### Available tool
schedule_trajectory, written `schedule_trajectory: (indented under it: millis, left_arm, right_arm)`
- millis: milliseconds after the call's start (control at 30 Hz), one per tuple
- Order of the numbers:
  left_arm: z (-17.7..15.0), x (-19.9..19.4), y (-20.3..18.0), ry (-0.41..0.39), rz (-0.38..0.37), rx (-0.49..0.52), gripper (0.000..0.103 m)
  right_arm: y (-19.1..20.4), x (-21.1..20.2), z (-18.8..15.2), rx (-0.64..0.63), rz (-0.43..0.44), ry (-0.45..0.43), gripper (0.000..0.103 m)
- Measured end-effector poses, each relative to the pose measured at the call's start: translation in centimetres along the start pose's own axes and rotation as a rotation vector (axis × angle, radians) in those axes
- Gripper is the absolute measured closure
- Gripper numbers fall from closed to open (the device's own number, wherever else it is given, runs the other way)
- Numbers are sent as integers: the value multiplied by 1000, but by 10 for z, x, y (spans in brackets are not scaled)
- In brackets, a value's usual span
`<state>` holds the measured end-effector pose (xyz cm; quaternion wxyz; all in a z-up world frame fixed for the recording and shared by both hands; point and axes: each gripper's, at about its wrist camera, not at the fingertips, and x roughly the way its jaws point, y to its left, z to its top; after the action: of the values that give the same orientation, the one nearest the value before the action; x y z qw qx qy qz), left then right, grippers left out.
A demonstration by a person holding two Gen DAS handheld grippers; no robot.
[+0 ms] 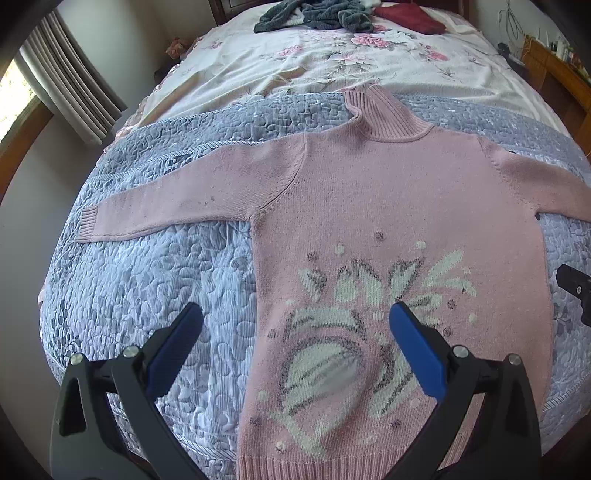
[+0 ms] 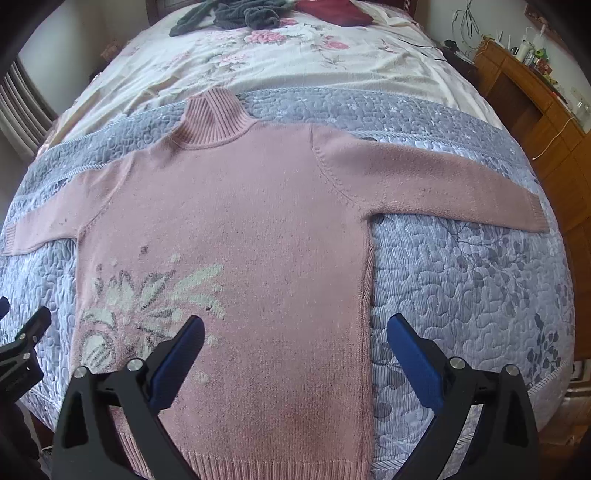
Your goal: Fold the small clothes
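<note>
left gripper [image 1: 295, 325] fingers spread wide and empty above the pink sweater [image 1: 388, 221] near its hem, right gripper [image 2: 295, 328] fingers likewise released over its right edge, sweater flat on blue quilt [image 2: 461, 277], sleeves outstretched, bed [image 1: 295, 66] beyond, dark clothes [image 1: 314, 14] at far end

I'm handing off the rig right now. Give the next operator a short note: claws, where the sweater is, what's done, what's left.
Left claw: open, empty, hovering over the sweater's lower left side, above the knitted flower design.
Right claw: open, empty, over the sweater's lower right side.
Pink sweater: flat, front up, on the blue quilt, both sleeves spread out sideways, collar pointing to the far end, hem nearest you.
Done: sweater laid out; no fold made yet.
Left: fold the sleeves in, then the body.
Other clothes sit piled at the far end of the bed.
</note>
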<state>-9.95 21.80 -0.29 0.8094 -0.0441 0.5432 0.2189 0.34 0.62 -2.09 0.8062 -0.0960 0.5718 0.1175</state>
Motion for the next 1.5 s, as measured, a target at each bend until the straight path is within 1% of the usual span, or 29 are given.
schedule_trajectory:
  millis: [133,200,467,633,900,1500]
  left_arm:
    - [-2,-1,-1,-2,-24,-23,3]
    - [-5,0,-1,1,-24,-31,3]
    - [-10,3,-4,-2,11,-35,3]
    - [-10,3,-6,-4,18,-23,3]
    - [-11,3,-7,4,22,-20,3]
    - [-14,-2,-5,-1,24,-33,3]
  right_arm:
    - [-2,4,-2,-7,6,12,4]
    - [-2,5,-4,-6,16,8,4]
    - [-6,11,-7,-19,15,12,4]
    - [-8,14,-9,-16,23,16,4]
    - [-9,20,-12,-6,37,28,4]
    - [-9,18,-13,-10,33,25,4]
